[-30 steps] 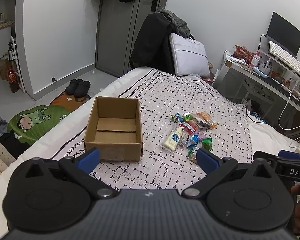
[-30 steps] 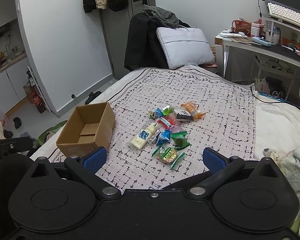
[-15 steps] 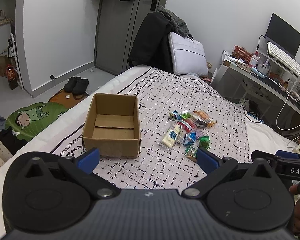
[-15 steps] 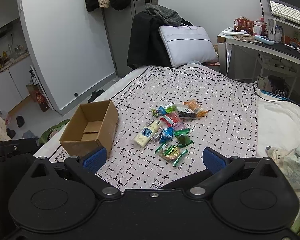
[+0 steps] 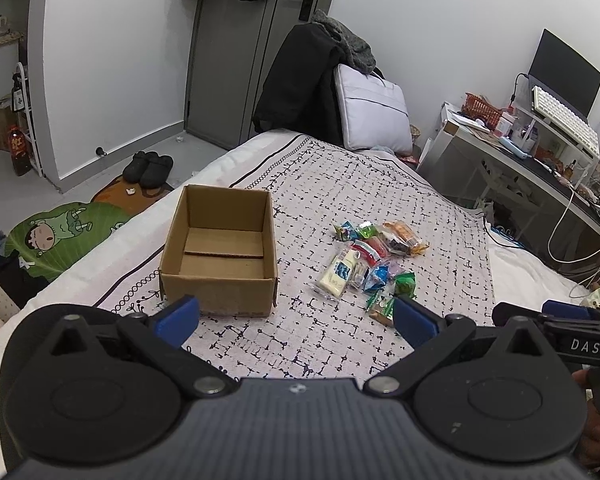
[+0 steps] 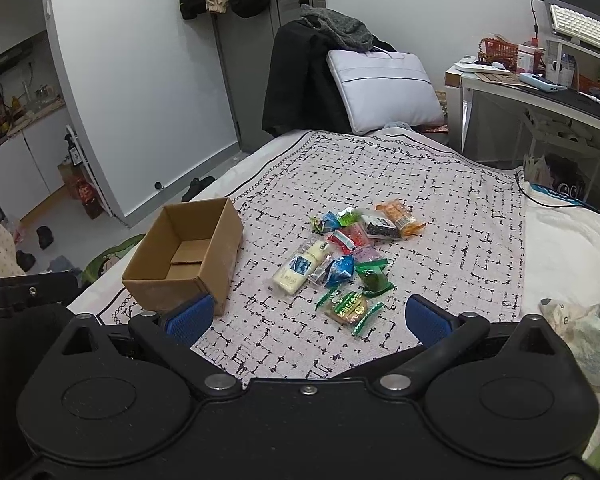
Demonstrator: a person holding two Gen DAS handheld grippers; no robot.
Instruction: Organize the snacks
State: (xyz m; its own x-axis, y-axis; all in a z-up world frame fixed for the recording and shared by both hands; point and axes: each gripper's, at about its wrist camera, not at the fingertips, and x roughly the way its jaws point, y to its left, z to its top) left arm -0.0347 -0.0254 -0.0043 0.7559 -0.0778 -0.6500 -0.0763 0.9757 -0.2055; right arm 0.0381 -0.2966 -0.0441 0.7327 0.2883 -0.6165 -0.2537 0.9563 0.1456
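A cardboard box (image 5: 224, 252) sits on the patterned bedspread (image 5: 340, 344), with a cluster of snack packets (image 5: 370, 258) lying to its right, apart from it. Behind the bedspread a pillow (image 5: 370, 112) leans beside a chair draped with a coat (image 5: 300, 80). A desk (image 5: 540, 168) stands right of the bed, with a keyboard (image 5: 564, 120) on it. On the floor to the left lie slippers (image 5: 148, 166) and a cartoon mat (image 5: 60, 236).

2 wrist fisheyes look forward and down over the bed (image 5: 340, 360) from its near end, sharing cardboard box (image 5: 220, 264) (image 6: 184, 264) and snack pile (image 5: 372, 256) (image 6: 348, 256).
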